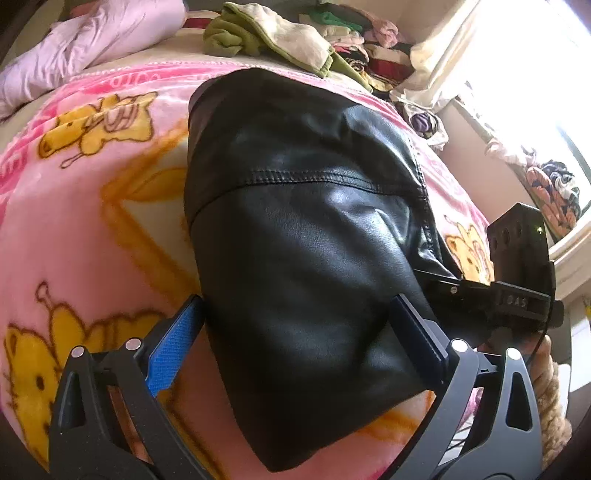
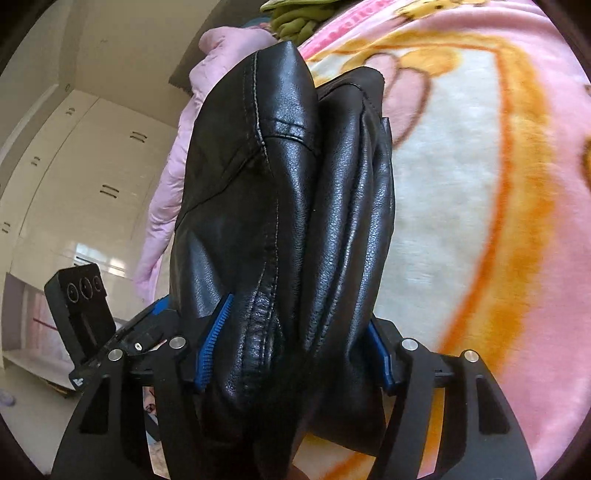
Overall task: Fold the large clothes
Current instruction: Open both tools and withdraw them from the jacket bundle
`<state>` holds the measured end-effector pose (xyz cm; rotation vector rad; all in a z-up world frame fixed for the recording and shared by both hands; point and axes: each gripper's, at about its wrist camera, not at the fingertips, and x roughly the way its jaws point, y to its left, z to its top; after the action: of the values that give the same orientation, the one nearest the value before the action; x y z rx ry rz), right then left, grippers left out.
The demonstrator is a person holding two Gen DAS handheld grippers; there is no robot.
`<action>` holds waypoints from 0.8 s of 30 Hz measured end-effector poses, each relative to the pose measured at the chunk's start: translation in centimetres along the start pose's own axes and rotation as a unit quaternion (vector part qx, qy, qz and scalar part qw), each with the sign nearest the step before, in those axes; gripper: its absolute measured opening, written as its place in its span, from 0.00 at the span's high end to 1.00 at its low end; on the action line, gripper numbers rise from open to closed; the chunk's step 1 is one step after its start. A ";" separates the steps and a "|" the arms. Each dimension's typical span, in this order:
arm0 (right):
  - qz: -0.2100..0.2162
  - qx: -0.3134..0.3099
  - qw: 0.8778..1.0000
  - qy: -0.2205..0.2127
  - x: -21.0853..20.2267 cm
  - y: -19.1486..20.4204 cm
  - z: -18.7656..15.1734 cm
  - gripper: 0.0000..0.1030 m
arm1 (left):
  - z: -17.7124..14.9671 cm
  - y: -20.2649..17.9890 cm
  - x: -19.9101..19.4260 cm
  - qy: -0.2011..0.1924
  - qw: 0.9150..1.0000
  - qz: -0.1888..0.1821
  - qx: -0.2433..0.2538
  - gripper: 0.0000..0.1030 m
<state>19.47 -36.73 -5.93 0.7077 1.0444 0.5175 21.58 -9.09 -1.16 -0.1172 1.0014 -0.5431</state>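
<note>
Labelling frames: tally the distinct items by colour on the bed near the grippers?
Black: 1, folded black leather garment
Pink: 2, pink cartoon-bear fleece blanket, pale pink padded jacket
Green: 1, crumpled olive-green garment
Total: 4

Bed is carrying everything, and a pink fleece blanket [image 1: 92, 229] with yellow cartoon bears and orange bands is covering it. A black leather garment [image 1: 303, 236] is lying directly on the blanket, running lengthwise down its middle. At the far end, an olive-green and beige garment [image 1: 266, 33] is sitting bunched on the bed. A pale pink quilted item [image 1: 77, 48] is lying along the far left edge. Stacked folded clothes [image 1: 354, 40] are sitting at the far right corner.
</note>
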 end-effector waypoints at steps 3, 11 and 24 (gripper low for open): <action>-0.025 -0.013 1.000 -0.008 0.1 0.8 0.0 0.39 | -0.2 -0.1 -0.5 -0.004 1.000 -0.004 0.002 0.10; -0.061 -0.006 0.997 -0.047 -1.7 1.6 -0.8 0.27 | -0.4 -0.9 -2.6 -0.022 1.000 -0.012 0.013 0.10; -0.191 -0.134 0.954 -0.190 -8.8 9.1 -6.8 0.04 | -2.5 -2.3 -8.7 -0.085 0.996 0.010 0.034 0.09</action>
<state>9.12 -34.73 3.81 0.3313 0.7038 0.1696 15.03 -6.52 4.96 -0.0907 0.8173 -0.5384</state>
